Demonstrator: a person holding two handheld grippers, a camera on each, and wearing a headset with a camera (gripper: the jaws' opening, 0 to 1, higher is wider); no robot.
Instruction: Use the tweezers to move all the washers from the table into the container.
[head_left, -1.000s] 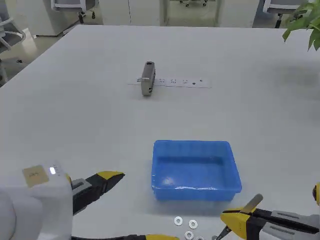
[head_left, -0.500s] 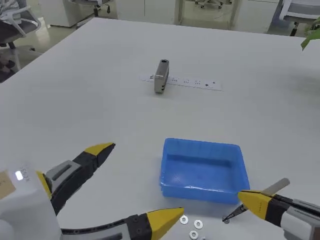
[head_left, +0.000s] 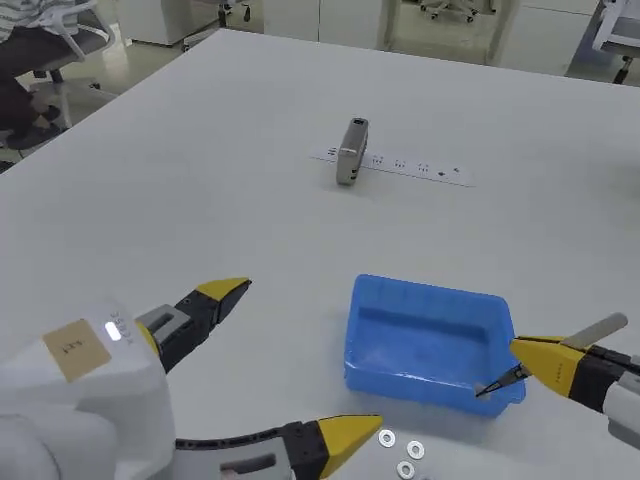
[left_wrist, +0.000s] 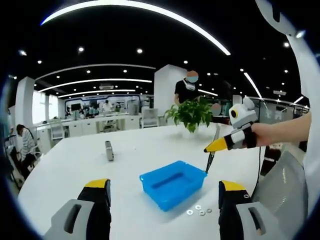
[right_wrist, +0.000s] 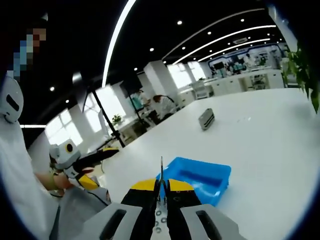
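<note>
A blue container (head_left: 430, 340) stands on the white table (head_left: 200, 180). Three small washers (head_left: 402, 452) lie on the table just in front of it, also seen as washers (left_wrist: 200, 212) in the left gripper view. My right gripper (head_left: 532, 362) is shut on the tweezers (head_left: 497, 382). Their dark tip hangs at the container's near right corner. Whether the tip holds a washer is too small to tell. In the right gripper view the tweezers (right_wrist: 161, 175) rise between the shut jaws toward the container (right_wrist: 197, 177). My left gripper (head_left: 290, 365) is open, left of the container.
A grey adapter (head_left: 351, 150) sits on a white power strip (head_left: 410, 166) at the middle of the table, beyond the container. A person sits on a chair (head_left: 40, 40) past the far left corner. A green plant (left_wrist: 192, 112) stands at the table's right side.
My right gripper has carried the tweezers from beside the washers up to the container's near right corner. The left gripper stays open and has risen a little. The head camera has shifted.
</note>
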